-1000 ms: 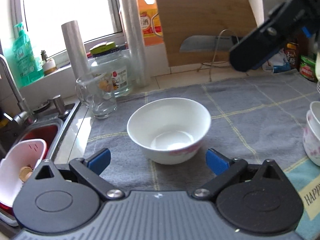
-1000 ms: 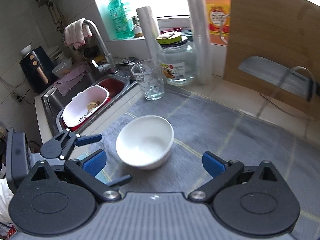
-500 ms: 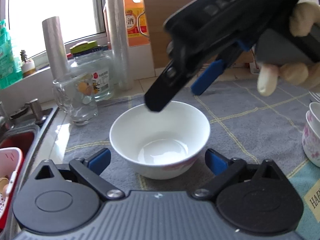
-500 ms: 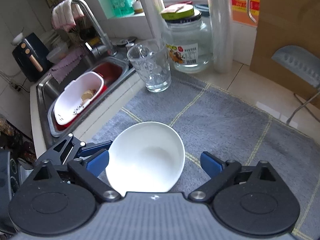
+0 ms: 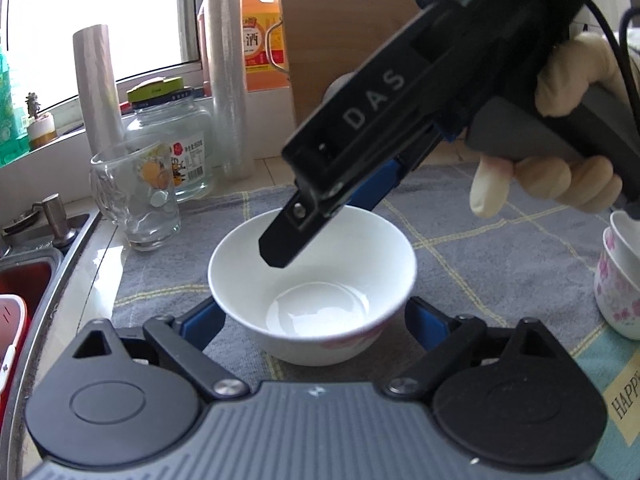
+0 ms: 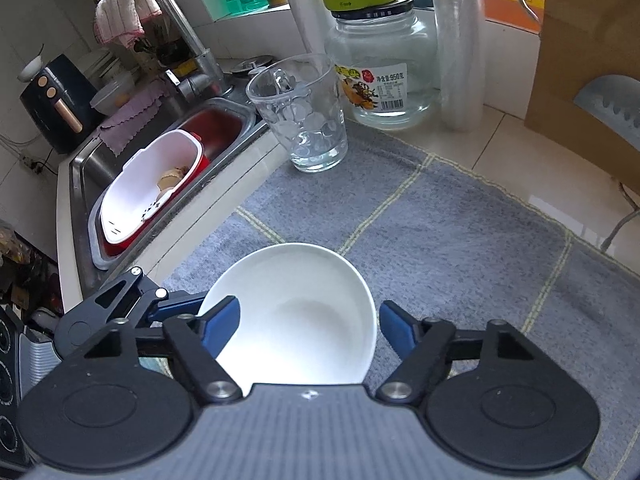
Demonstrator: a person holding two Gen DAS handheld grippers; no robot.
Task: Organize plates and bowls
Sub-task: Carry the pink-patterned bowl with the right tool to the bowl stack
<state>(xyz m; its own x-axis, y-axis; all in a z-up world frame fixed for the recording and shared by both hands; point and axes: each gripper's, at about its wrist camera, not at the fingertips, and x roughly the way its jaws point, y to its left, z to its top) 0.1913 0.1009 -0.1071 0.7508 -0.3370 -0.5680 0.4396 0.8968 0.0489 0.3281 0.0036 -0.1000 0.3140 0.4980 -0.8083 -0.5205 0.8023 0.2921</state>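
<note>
A white bowl (image 5: 320,280) (image 6: 304,300) stands upright on the grey cloth (image 5: 500,260). My left gripper (image 5: 314,316) is low around it, a blue pad close to each side of its lower wall. Its jaws are closing and I see no firm press. My right gripper (image 6: 310,326) (image 5: 316,224), held by a gloved hand (image 5: 560,168), comes down from the upper right. One of its fingers (image 5: 276,248) reaches over the bowl's inside and the other stays beyond the far rim. Its jaws are closing and stand apart from the bowl's wall.
A glass cup (image 6: 300,120) and a lidded jar (image 6: 380,68) stand behind the bowl, with two film rolls and a wooden board (image 5: 340,40). The sink (image 6: 224,120) with a white basket (image 6: 152,184) lies to the left. Stacked floral bowls (image 5: 620,280) sit at the right edge.
The right gripper swung in from the upper right and dropped over the bowl while its jaws narrowed. The left gripper tipped slightly, so the bowl now sits between its pads.
</note>
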